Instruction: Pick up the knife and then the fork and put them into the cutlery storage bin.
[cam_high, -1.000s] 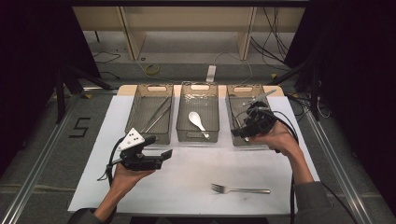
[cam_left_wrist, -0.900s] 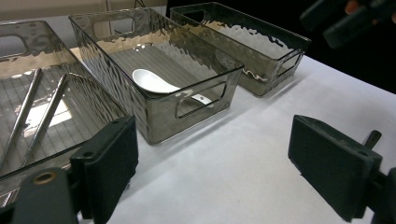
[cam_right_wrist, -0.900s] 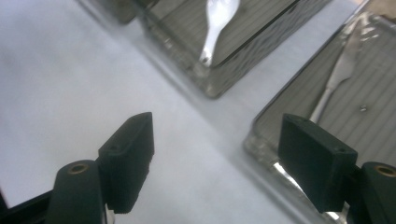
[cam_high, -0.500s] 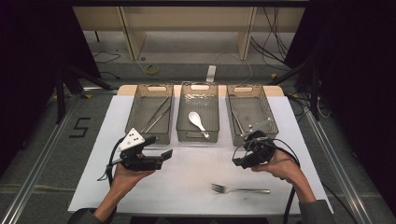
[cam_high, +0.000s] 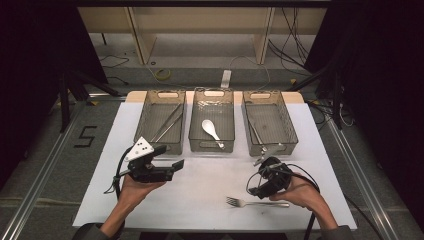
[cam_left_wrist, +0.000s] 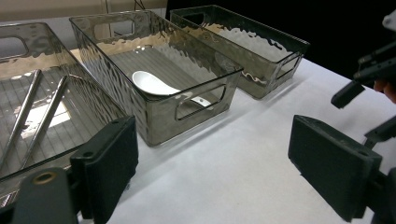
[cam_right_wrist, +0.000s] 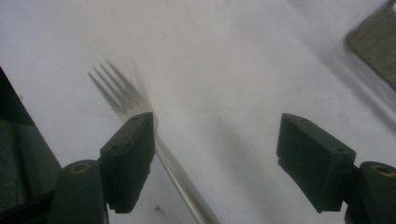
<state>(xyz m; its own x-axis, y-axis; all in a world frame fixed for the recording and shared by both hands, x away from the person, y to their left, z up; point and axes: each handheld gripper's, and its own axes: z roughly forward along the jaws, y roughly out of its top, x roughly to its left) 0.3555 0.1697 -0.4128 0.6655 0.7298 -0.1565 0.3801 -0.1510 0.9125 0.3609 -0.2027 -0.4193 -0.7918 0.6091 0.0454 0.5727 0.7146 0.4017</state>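
- Since the earlier frames the right gripper has come away from the right-hand bin and dropped toward the near edge of the table; it now sits low over the fork, while the left gripper has barely shifted
- The right hand enters from 5 o'clock in the high view, forearm angled inward, and holds its gripper tipped down toward the white table cover
- In the right gripper view the jaws stand wide apart with nothing between them; the fork lies on the cover with tines toward 11 o'clock, and its handle passes just behind the jaw at 8 o'clock
- The left hand comes in from 7 o'clock, wrist roughly level, with its gripper pointing toward 3 o'clock across the table; its jaws are also spread and empty
- The fork rests near the front edge, at 6 o'clock from the right-hand bin and well apart from all three bins
- The middle bin holds a white spoon; the left-hand bin holds long metal pieces
- The right gripper view is blurred, so whether the jaw touches the fork handle cannot be told; the handle's end is cut off at the bottom of that view
- In the high view the fork's handle end is partly hidden under the right hand
- The slim item in the right-hand bin is too small to make out
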